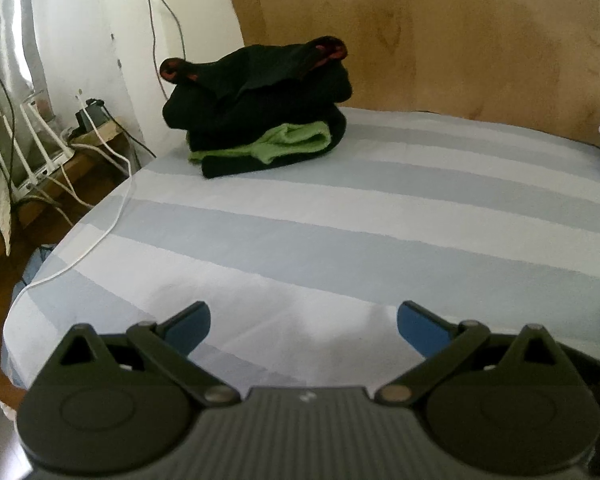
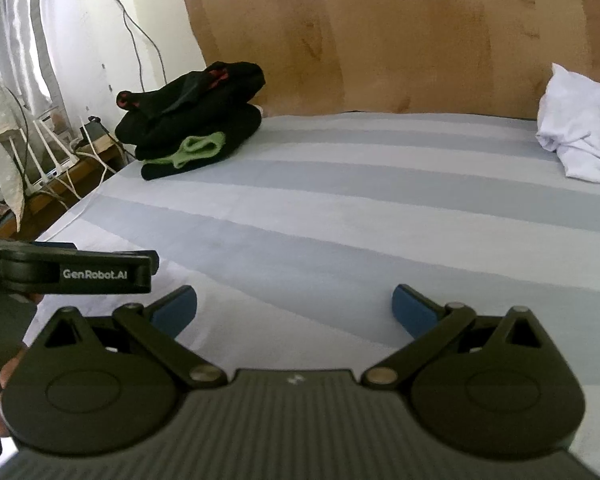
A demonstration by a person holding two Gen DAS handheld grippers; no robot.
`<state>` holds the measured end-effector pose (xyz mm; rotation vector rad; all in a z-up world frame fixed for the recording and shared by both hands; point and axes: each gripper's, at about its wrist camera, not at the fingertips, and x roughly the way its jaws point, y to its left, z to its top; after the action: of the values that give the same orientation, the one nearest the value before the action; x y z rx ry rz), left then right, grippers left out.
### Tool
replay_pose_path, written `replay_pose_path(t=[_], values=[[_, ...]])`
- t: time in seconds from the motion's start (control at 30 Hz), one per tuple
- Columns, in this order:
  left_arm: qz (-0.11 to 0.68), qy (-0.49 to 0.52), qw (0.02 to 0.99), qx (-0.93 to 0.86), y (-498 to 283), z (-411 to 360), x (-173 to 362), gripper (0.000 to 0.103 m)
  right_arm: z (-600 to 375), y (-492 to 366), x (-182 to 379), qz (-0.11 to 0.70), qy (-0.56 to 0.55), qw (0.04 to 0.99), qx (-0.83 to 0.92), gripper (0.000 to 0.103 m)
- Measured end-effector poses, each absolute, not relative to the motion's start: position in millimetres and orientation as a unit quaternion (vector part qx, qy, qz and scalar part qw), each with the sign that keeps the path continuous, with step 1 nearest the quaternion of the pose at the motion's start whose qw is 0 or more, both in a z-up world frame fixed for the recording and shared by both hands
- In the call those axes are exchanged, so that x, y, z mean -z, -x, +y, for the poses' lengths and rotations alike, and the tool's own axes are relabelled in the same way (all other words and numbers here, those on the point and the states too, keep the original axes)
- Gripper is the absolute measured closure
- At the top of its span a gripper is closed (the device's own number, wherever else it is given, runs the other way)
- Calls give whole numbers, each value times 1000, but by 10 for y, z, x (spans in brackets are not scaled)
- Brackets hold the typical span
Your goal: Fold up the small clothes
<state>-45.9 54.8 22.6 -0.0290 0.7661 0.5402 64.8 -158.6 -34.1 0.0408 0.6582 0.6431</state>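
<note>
I hold my left gripper (image 1: 303, 326) and right gripper (image 2: 294, 307) with jaws spread wide and nothing between them above the striped bed sheet (image 1: 380, 216), while the stack of dark folded clothes (image 1: 256, 108) sits well apart at the far left corner.

Striped blue-white bed sheet (image 2: 340, 208) filling center, brown wooden headboard (image 2: 380, 40) standing at 12 o'clock, white wall (image 1: 100, 20) with dangling cables (image 1: 156, 32) at 10, daylight glowing through curtain (image 2: 16, 40) at 9, wooden side table (image 1: 60, 176) sitting below.
</note>
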Motion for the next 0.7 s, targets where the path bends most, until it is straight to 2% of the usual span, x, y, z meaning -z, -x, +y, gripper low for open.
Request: replay_pose_path(t=[0.7], values=[[373, 40, 889, -264, 569, 789, -174, 0, -1390, -626, 332, 326, -2, 890, -319, 0]])
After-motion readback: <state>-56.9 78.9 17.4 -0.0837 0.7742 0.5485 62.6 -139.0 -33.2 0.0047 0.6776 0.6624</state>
